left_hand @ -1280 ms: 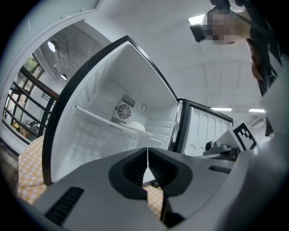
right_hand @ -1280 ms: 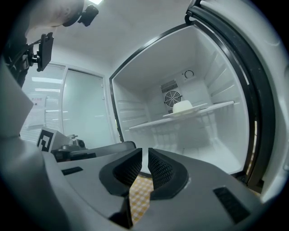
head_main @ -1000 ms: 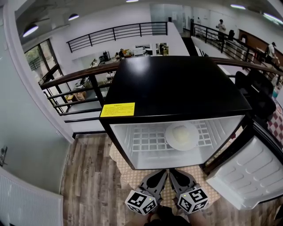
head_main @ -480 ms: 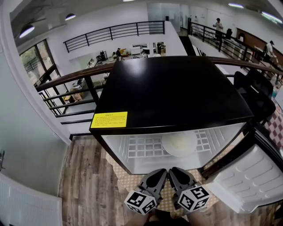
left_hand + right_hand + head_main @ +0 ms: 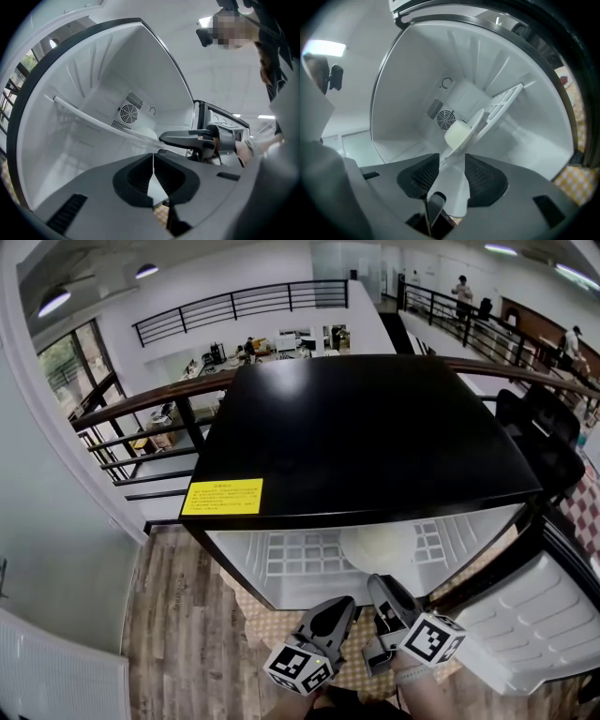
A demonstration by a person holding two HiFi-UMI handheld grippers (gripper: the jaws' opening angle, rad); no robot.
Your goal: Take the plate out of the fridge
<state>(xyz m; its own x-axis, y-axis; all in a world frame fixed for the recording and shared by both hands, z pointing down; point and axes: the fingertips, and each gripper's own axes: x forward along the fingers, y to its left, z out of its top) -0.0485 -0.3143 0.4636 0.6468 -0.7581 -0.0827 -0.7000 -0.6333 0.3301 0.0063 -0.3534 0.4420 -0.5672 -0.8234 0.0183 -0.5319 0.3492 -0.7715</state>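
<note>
round white plate [image 5: 382, 546] with pale lump [image 5: 457, 133], just ahead of our right hand-held gripper [image 5: 382, 583], jaws freshly parted, empty, our left hand-held gripper [image 5: 341, 605] closed

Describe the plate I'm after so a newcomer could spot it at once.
Start at the black-topped fridge standing open. Inside its white cavity a white wire shelf spans the width; the plate lies on it, right of centre. It is the only thing on that shelf: round, white, carrying a pale lump of food.
</note>
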